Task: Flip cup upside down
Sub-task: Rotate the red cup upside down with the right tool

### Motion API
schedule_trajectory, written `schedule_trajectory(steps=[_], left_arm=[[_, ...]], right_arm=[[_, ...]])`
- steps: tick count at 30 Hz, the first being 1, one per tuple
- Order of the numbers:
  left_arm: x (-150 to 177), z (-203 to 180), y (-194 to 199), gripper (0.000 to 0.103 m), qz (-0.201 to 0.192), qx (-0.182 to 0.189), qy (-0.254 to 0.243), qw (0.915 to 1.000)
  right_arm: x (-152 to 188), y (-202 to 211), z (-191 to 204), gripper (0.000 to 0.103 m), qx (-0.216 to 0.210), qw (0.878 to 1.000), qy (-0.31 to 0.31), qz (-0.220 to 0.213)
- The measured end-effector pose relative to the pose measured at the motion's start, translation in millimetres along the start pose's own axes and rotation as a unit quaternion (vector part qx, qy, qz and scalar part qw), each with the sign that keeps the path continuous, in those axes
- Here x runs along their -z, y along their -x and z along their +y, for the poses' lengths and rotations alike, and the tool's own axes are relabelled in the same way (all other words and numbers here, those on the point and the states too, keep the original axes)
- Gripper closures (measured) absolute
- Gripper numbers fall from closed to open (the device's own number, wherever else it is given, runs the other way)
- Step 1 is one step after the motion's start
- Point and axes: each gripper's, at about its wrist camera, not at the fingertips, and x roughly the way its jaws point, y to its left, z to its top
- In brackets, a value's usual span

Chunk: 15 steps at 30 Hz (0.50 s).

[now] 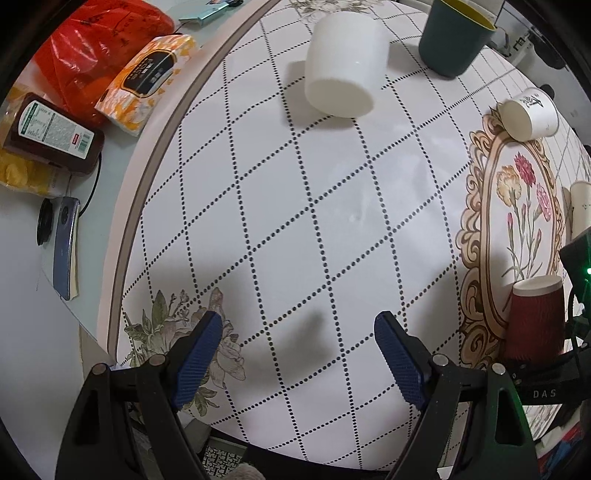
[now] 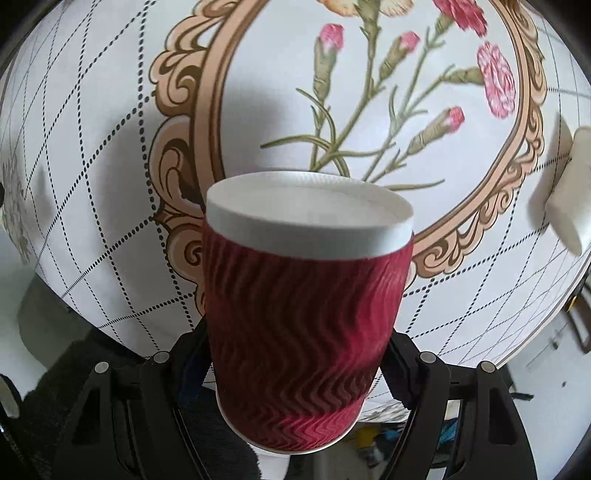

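Note:
A red ripple paper cup (image 2: 299,314) with a white band at its far end sits between my right gripper's (image 2: 295,365) fingers, held above the tablecloth's flower medallion. The right gripper is shut on it. The same cup (image 1: 535,317) shows at the right edge of the left wrist view, held by the right gripper. My left gripper (image 1: 299,358) is open and empty, with blue pads (image 1: 199,354), low over the near edge of the round table (image 1: 295,221).
On the table stand an upside-down white cup (image 1: 343,62), a teal cup (image 1: 458,33), a small white paper cup on its side (image 1: 528,114) and a white object (image 2: 565,192). Left of the table lie a red bag (image 1: 96,48), tissue pack (image 1: 144,81), brown bottle (image 1: 51,133) and phone (image 1: 66,243).

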Motion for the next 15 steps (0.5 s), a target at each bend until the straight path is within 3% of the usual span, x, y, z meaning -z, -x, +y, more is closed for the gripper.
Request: schedule_trajectory(steps=[5,11,15], left_arm=[[2.1,-2.3,2.4,0.019,-0.002,-0.001,-0.007,1.0],[4.3,-3.4,2.5,0.019,0.001,-0.002,-0.008,1.0],[5.1,-2.6,2.6,0.019,0.001,0.0,-0.009,1.0]], right_arm=[[17.9,-11.1,-24.0,0.022,-0.003,1.0,-0.004,-0.003],[21.2,-29.7,-10.9,0.02,-0.009,1.0,-0.01,0.014],[18.9,-27.0,-14.8,0.01,-0.018,1.0,-0.011,0.014]])
